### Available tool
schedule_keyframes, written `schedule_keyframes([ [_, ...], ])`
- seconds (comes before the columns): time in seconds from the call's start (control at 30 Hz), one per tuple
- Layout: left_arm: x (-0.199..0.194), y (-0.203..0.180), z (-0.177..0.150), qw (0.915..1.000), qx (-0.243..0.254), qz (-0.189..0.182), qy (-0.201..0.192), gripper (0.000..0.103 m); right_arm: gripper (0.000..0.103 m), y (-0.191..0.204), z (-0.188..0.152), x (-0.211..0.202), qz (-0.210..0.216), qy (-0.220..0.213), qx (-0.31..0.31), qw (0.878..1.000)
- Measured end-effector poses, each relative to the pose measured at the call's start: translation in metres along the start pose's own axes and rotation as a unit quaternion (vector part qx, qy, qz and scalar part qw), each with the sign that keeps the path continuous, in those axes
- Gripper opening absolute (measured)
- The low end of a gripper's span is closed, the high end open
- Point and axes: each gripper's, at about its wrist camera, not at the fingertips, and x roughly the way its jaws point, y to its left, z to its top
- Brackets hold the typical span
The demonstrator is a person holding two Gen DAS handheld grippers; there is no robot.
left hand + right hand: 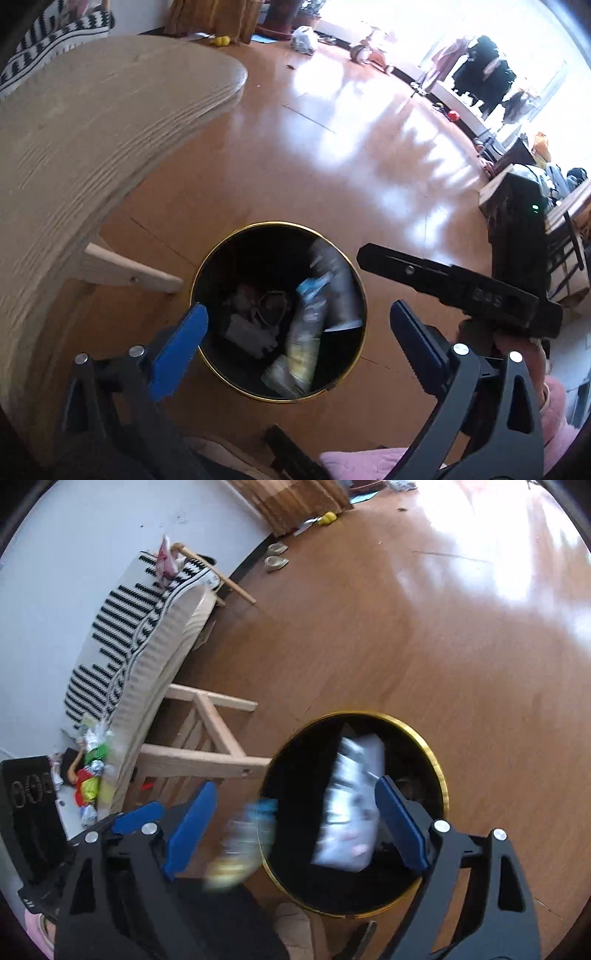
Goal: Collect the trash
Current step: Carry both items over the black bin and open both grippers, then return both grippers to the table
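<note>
Black bin (279, 236): round, gold-rimmed, standing on the brown wooden floor (332, 155) just beside the pale wooden table (92, 122); also seen from above in the right wrist view (424, 738).
Bin contents: dark scraps, a white crumpled piece, a flat black item against the near wall.
Blue-and-yellow wrapper (306, 332): blurred, inside the bin mouth in the left view; in the right view (243, 845) smeared over the bin's near-left rim.
White packet (351, 805): blurred, black print on it, over the bin opening, touching neither blue pad.
Left gripper (299, 332): blue pads spread wide above the bin, nothing pressed between them.
Right gripper (295, 823): pads spread wide over the bin, gripping nothing; seen from the left view as a black body at right, held by a hand (517, 354).
Table top clutter (88, 779): coloured wrappers and foil pieces lying at the table's edge, well apart from the bin.
Striped cloth (122, 638): black-and-white, behind the table along the wall.
</note>
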Motion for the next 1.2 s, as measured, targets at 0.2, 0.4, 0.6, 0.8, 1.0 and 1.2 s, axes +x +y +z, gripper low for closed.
schedule_keyframes([
  [0.2,-0.072,0.021,0.020,0.9932,-0.020,0.017,-0.113,0.097,0.096,-0.008,0.005,-0.011,-0.151,-0.041,0.010,0.988],
  [0.4,-0.203,0.095,0.018,0.9669,-0.030,0.126,-0.220,0.097,0.096,0.014,0.002,-0.018,-0.256,-0.113,-0.031,0.960],
  [0.6,-0.278,0.211,-0.061,0.9393,-0.111,0.245,-0.214,0.097,0.096,0.070,0.000,-0.001,-0.220,-0.099,-0.130,0.962],
  [0.8,-0.318,0.324,-0.151,0.9007,-0.248,0.297,-0.197,0.097,0.096,0.197,0.021,0.017,-0.163,-0.118,-0.233,0.951],
  [1.0,-0.308,0.355,-0.161,0.8971,-0.288,0.264,-0.206,0.097,0.096,0.349,0.009,0.064,-0.055,-0.100,-0.344,0.932],
  [1.2,-0.284,0.360,-0.145,0.9084,-0.277,0.253,-0.184,0.083,0.096,0.467,-0.020,0.125,0.004,-0.079,-0.396,0.915],
])
